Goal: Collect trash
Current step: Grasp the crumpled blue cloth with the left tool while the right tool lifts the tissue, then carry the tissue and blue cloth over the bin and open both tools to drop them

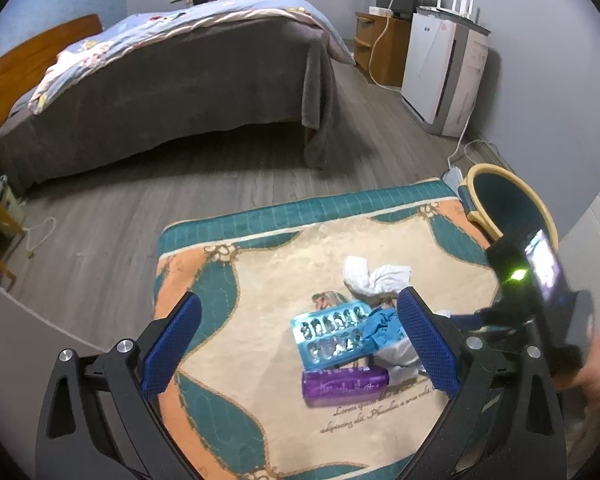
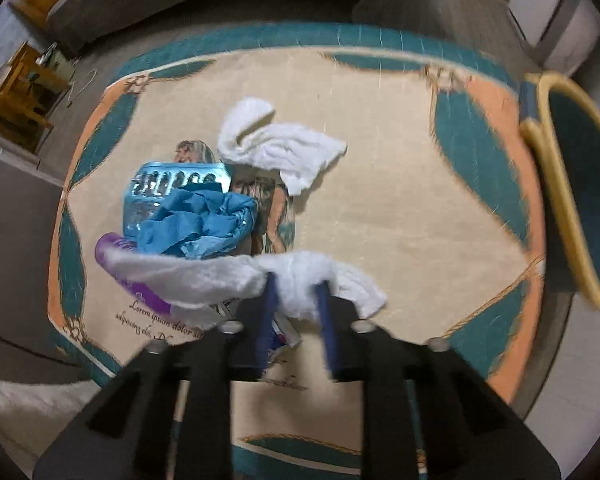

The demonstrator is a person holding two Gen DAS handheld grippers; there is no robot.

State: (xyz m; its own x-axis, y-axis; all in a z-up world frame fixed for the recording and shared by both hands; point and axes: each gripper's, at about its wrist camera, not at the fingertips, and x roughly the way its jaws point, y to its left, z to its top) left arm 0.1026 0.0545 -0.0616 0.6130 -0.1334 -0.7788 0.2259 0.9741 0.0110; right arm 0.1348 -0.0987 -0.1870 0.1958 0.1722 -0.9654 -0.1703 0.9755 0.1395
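Trash pile on the rug (image 2: 400,200): two white tissues, one blue glove (image 2: 200,220), one blue blister tray (image 1: 328,334), one purple packet (image 1: 346,388). Right gripper (image 2: 296,292) pinches the near tissue (image 2: 204,280), seen clearly only in its own view. Far tissue (image 2: 284,148) lies loose. Left gripper (image 1: 300,344) hangs spread wide, empty. One bin (image 1: 508,204) beside the rug.

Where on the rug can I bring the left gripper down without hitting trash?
Free: the cream field between the white tissue and the bin, and the rug left of the blister pack. Crowded: blister pack, blue wrapper and purple packet, where the right gripper pinches a tissue.
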